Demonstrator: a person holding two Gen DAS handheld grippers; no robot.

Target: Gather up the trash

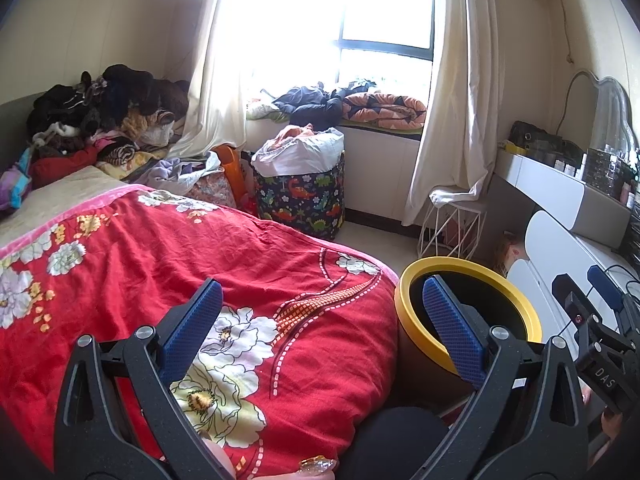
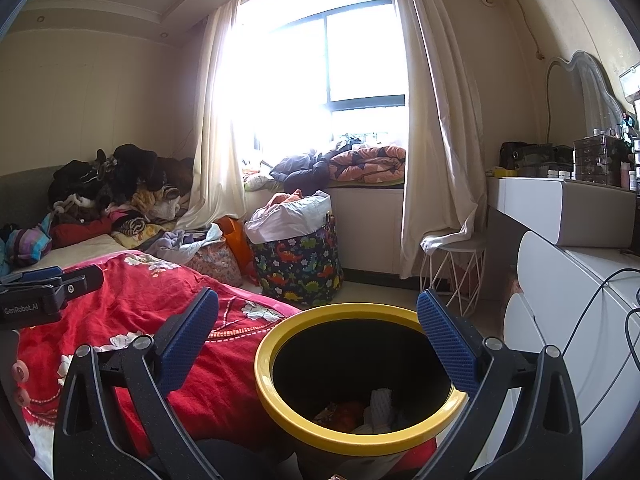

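A round bin (image 2: 360, 376) with a bright yellow rim and a dark inside stands on the floor, touching the foot of a bed. At its bottom lie a few crumpled scraps: something white, something orange-red, and darker bits too dim to tell apart. In the left wrist view the bin (image 1: 468, 312) sits to the right of the bed, its rim partly behind one blue pad.

The right gripper (image 2: 318, 320) hangs just above the bin's mouth, pointing forward and slightly down, its two blue-padded fingers spread wide with nothing between them. The left gripper (image 1: 322, 312) is held over the bed's corner, fingers likewise spread apart and empty. Each gripper shows at the edge of the other's view.

The bed is covered by a red quilt (image 1: 200, 260) printed with white flowers. A heap of dark clothes (image 1: 104, 108) is piled at the bed's far end. Beyond the bed stands a fabric hamper (image 2: 300, 268) with a dinosaur print, stuffed with laundry. Behind it a bright window (image 2: 324, 76) with cream curtains has bedding on its ledge. A white wire stool (image 2: 452, 272) stands near the right curtain. Along the right wall runs a white dresser (image 2: 568, 280) with a mirror and small bottles on top.
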